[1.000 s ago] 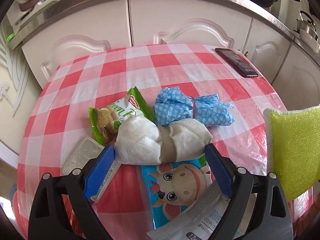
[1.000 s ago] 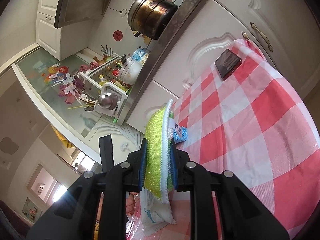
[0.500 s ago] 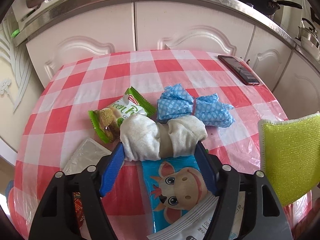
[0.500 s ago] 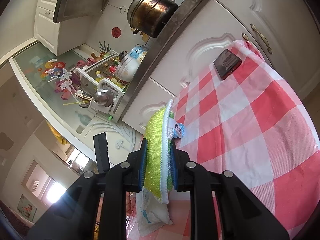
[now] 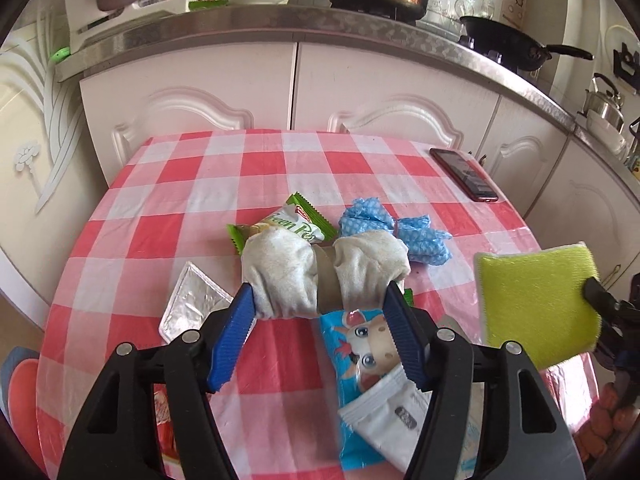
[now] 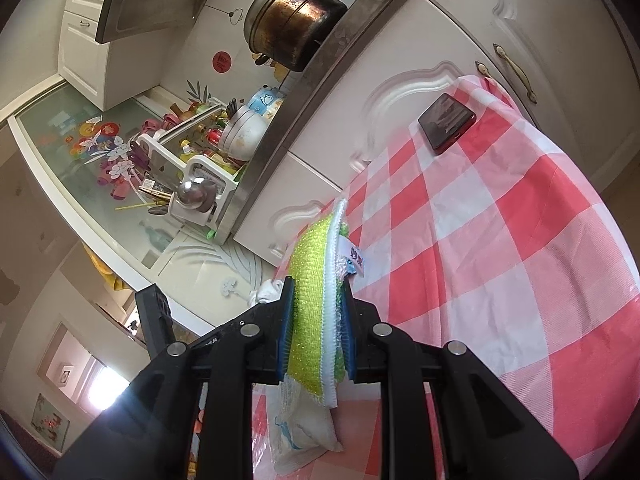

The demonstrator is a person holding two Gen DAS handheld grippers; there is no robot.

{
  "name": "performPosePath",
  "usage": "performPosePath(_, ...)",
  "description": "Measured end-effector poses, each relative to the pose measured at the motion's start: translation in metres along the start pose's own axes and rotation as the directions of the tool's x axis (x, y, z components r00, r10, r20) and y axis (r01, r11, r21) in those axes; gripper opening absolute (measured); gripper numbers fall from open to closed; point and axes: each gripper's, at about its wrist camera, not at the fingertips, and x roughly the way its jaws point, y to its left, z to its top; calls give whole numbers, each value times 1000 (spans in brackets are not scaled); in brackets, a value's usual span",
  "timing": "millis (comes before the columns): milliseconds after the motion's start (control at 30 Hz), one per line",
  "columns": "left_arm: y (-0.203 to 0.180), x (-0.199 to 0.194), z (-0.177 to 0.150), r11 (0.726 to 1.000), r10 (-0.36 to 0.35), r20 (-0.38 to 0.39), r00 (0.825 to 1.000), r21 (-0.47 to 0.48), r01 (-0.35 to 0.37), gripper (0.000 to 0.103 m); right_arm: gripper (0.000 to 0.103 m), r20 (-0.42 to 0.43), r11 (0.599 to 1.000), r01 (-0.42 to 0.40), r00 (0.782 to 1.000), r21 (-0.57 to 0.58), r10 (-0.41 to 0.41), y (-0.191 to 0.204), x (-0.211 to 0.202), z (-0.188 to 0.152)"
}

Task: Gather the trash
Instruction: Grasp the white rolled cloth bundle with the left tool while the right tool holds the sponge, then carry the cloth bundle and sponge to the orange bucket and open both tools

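Checked counter (image 5: 248, 168): left gripper (image 5: 320, 320) fingers clenched on white rag bundle (image 5: 324, 272); right gripper (image 6: 316, 332) clamps yellow-green sponge (image 6: 312, 312). Lift bundle straight toward 12 o'clock, clearing wrappers.

Far half of bench (image 5: 248, 168) toward the cabinets lay open checked cloth; approach from that edge unobstructed. Phone (image 5: 463, 174) sat at the far right corner. Middle was crowded: green snack wrapper (image 5: 298, 226), blue cloth bundle (image 5: 394, 232), foil packet (image 5: 192, 304) toward the left edge, cartoon packet (image 5: 364, 344) at the near edge. Yellow sponge (image 5: 536, 304) blocked the right edge. Left edge strip was free.
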Motion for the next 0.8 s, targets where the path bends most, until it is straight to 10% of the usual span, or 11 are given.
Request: performPosePath(800,121,-99,-54,985,-36,70,997,-169,48,66,22,-104,989,21,994,-145,-36,91,48,-29)
